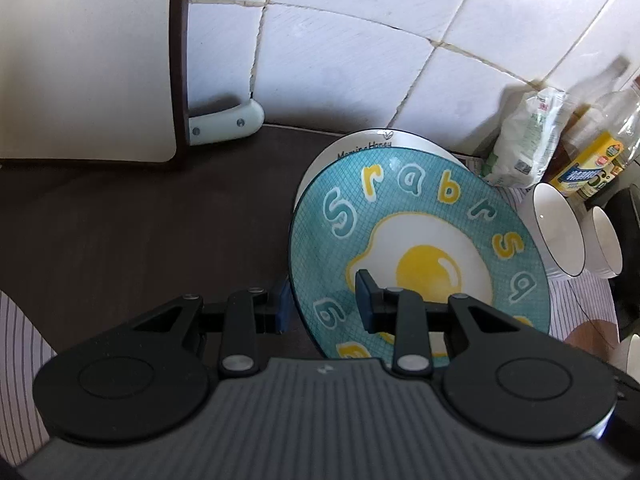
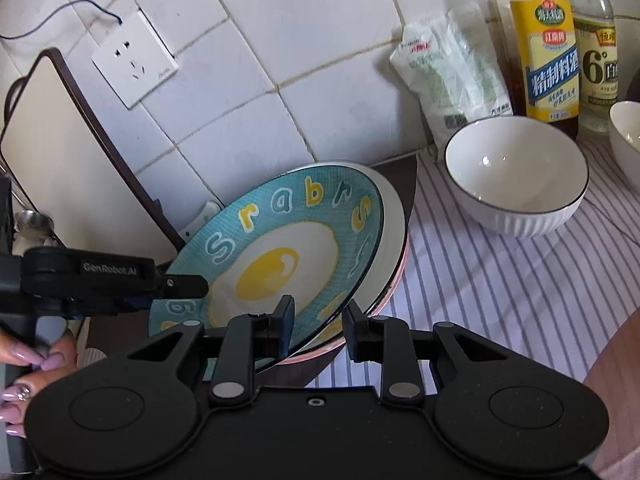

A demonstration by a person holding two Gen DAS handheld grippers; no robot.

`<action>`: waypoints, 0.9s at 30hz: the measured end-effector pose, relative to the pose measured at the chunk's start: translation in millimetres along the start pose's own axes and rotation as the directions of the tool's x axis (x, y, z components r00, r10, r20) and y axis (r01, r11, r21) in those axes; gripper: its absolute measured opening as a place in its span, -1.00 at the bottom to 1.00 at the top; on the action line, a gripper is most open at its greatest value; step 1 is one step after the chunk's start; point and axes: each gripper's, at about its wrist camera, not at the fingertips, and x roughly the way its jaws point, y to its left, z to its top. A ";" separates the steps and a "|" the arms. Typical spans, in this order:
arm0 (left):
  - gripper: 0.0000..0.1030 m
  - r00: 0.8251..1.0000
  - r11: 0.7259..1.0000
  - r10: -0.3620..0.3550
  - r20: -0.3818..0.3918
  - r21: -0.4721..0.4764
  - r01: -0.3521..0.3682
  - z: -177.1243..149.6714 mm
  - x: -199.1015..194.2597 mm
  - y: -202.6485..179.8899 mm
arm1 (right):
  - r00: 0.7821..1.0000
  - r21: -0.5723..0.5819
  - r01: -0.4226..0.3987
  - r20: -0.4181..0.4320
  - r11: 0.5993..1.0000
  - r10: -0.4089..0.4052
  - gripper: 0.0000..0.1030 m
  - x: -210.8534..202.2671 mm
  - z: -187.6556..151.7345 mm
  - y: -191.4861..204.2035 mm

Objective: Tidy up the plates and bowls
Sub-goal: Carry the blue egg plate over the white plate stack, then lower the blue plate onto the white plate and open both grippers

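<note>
Your teal plate (image 1: 420,216), printed with a fried egg and a ring of letters, sits tilted, its rim caught between both grippers' pads. Beneath it lies a white plate (image 1: 360,140), with a pink-rimmed one (image 2: 384,300) under that. 2 white ribbed bowls (image 2: 516,176) stand upright on the striped cloth nearby.

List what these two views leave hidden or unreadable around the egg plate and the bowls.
- White plate, left wrist view: mostly covered by the egg plate; its rim lettering is half hidden.
- Egg plate, right wrist view: near edge hidden behind the right gripper.
- Second bowl, right wrist view: cut off by the frame edge.
- Bottles, left wrist view: blurred, labels unreadable.
</note>
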 end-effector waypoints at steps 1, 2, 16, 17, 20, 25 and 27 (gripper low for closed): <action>-0.40 1.000 1.000 0.006 -0.001 0.006 -0.006 0.5 0.4 0.1 | 1.000 0.010 0.000 -0.004 1.000 0.000 -0.40 1.3 0.0 -0.1; -0.40 1.000 1.000 0.013 -0.001 0.012 -0.013 1.1 0.5 -0.5 | 1.000 0.019 -0.001 -0.009 1.000 0.001 -0.40 2.6 -0.2 -0.1; -0.41 0.996 0.998 0.052 -0.072 0.035 -0.050 5.9 16.6 -5.1 | 0.985 -0.066 0.151 -0.070 0.986 -0.156 -0.40 7.3 14.7 26.8; -0.41 0.996 0.998 0.053 -0.072 0.035 -0.051 6.2 17.1 -5.8 | 0.985 -0.070 0.156 -0.068 0.985 -0.161 -0.40 7.9 15.8 27.6; -0.41 0.995 0.998 0.061 -0.074 0.039 -0.058 5.8 18.0 -7.1 | 0.978 -0.140 0.189 -0.063 0.972 -0.199 -0.29 12.8 17.2 34.4; -0.50 0.996 0.996 0.063 -0.059 0.060 -0.060 2.7 20.0 -11.5 | 0.952 -0.293 0.286 -0.016 0.912 -0.304 -0.32 18.9 8.1 44.6; -0.51 0.995 0.995 0.083 -0.050 0.068 -0.079 1.7 20.6 -15.1 | 0.950 -0.322 0.293 -0.009 0.900 -0.312 -0.38 19.2 6.3 44.4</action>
